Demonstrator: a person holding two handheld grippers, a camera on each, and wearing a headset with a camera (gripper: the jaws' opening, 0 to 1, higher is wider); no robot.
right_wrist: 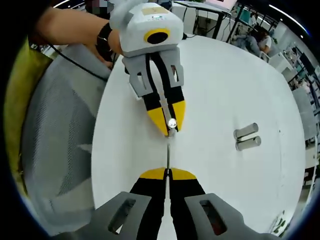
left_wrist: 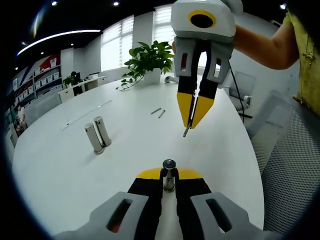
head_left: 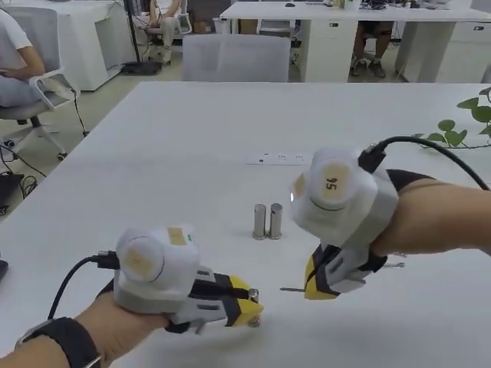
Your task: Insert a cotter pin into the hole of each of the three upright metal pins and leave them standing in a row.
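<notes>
My left gripper (head_left: 252, 308) is shut on a short upright metal pin (left_wrist: 169, 176) that stands on the white table, near its front edge. My right gripper (head_left: 311, 290) is shut on a thin cotter pin (right_wrist: 168, 156). The cotter pin points at the held metal pin, and its tip (left_wrist: 186, 132) is a short way from it, not touching. In the right gripper view the left gripper (right_wrist: 169, 124) faces my own jaws, with the metal pin's top (right_wrist: 172, 123) just beyond the cotter pin's tip. Two more metal pins (head_left: 267, 221) stand upright side by side mid-table.
Two loose cotter pins (left_wrist: 159, 112) lie on the table behind the right gripper. A white power strip (head_left: 278, 159) lies farther back. A potted plant (left_wrist: 146, 59) stands at the table's right end. A grey chair (head_left: 234, 57) is at the far edge, and people sit at other desks.
</notes>
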